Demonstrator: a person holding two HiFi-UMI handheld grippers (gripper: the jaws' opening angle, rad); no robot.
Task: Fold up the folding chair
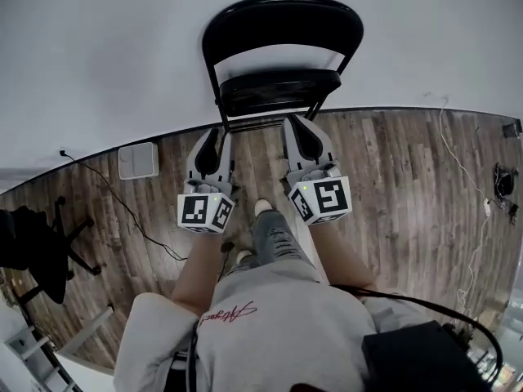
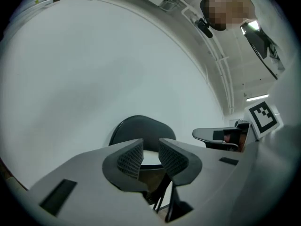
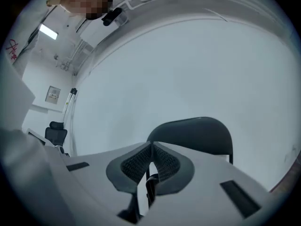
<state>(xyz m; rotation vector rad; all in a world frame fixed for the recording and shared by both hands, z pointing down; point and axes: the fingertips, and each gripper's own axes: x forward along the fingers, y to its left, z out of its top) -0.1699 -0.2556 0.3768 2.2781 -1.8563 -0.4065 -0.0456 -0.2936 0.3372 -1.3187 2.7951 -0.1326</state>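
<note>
Folding chair [image 1: 282, 31] sits top centre of the head view, against the white wall [image 1: 98, 55], feet on the wood floor [image 1: 392, 186]. Seat [image 1: 278, 92] looks still down, so probably not folded yet.

Left gripper [image 1: 214, 137] is just below the chair, left of centre. Its jaws stand a narrow gap apart with nothing between them, only the chair back seen beyond. Right gripper [image 1: 301, 129] is beside it, nearer the seat front. Its jaws are pressed together at the tips and hold nothing. Neither seems to touch the chair.

To do the step well:
- Open the right jaws wide before reaching in.
- Take the seat's front edge with one gripper and steady the back's top rail with the other.
- Swing the seat up toward the back.
- Keep the jaws clear of the crossing legs, a likely pinch spot.
- Hold the frame so it doesn't slide along the wall.

Counts:
- 1 folding chair
- 2 grippers
- 1 dark office chair [image 1: 37, 247], left edge
- 1 wall box [image 1: 137, 160]
- 1 thin cable [image 1: 139, 219] on the floor
</note>
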